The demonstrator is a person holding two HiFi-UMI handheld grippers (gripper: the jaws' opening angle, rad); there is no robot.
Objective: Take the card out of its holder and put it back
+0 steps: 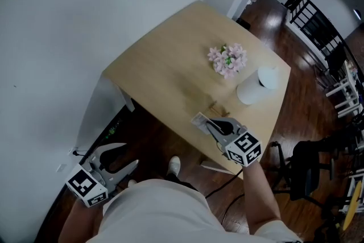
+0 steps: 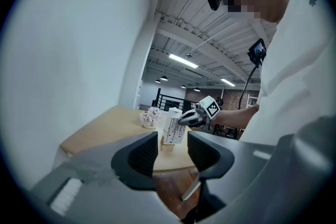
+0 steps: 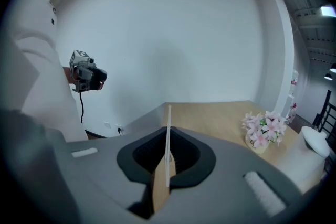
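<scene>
My right gripper (image 1: 209, 124) is shut on a white printed card (image 1: 200, 120), holding it just above the front edge of the light wooden table (image 1: 165, 65). A small wooden card holder (image 1: 215, 106) sits on the table slightly beyond the card. In the right gripper view the card (image 3: 168, 134) stands edge-on between the closed jaws. The left gripper view shows the card (image 2: 175, 127) hanging from the right gripper (image 2: 191, 117), its lower edge near the holder (image 2: 167, 140). My left gripper (image 1: 128, 155) is open and empty, low at the left over the floor, away from the table.
Pink flowers (image 1: 227, 60) and a white cylinder (image 1: 256, 86) stand on the table's far right part. A white wall runs along the left. A black chair (image 1: 307, 173) is on the dark wood floor to the right.
</scene>
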